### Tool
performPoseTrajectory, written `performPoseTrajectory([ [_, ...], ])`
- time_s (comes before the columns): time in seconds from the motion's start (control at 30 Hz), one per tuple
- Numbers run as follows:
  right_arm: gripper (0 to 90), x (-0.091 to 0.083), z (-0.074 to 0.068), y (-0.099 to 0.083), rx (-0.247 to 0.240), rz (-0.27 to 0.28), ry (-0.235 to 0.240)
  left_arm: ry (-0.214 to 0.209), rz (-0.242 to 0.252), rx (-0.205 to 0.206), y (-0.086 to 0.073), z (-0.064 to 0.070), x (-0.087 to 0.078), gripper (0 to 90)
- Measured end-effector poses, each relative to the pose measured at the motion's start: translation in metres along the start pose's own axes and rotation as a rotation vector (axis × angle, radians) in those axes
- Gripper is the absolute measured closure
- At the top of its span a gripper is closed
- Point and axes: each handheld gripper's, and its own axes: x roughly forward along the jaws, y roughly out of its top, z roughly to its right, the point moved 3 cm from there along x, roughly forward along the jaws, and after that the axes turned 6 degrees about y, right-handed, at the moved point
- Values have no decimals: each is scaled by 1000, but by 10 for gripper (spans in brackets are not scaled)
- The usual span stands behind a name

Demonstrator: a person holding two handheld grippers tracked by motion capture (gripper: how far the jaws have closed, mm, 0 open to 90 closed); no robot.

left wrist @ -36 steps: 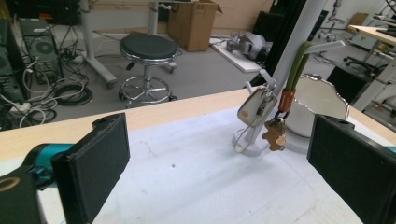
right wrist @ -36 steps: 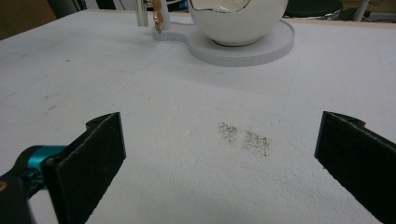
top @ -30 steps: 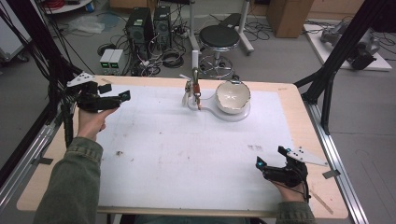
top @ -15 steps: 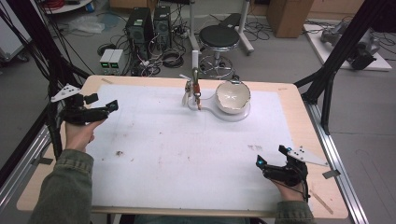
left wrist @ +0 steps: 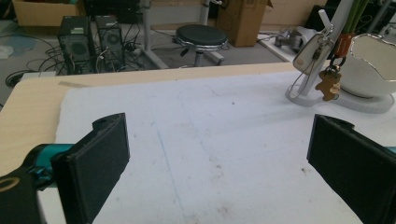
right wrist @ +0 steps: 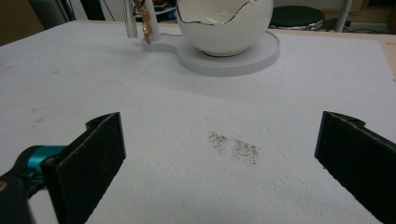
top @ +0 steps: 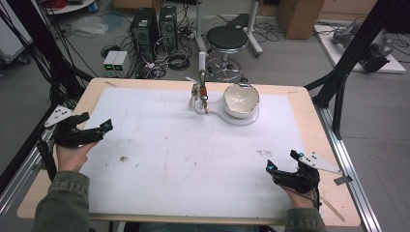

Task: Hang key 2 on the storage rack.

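The left gripper (top: 89, 131) has a black body and a grey three-cornered plate on top. Its two jaws carry flat black pads (left wrist: 95, 161) with a rough foam surface, fixed on teal metal mounts. The right gripper (top: 285, 170) is built the same, with small teal tips. The person wears olive-green sleeves (top: 60, 203) with ribbed cuffs.

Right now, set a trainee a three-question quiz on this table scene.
1. True or false: both the left gripper and the right gripper are open.
2. What hangs beside the white eggshell-shaped bowl?
A. scissors
B. keys on a small white stand
C. a cup
3. Fill in: the bowl sits on a round white ____.

Key: 1 true; 2 B; 3 base.
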Motion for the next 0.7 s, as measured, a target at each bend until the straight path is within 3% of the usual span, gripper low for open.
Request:
performPoseTrajectory([
  [0.27, 6, 1, -1, 1, -12, 3, -22, 66, 74, 3, -18, -8, -19, 62],
  [0.47, 7, 0, -1, 1, -23, 19, -44, 77, 83, -28, -35, -15, -28, 62],
  [0.7, 7, -4, -3, 3, -35, 62, -98, 108, 103, -27, -51, -18, -38, 62],
])
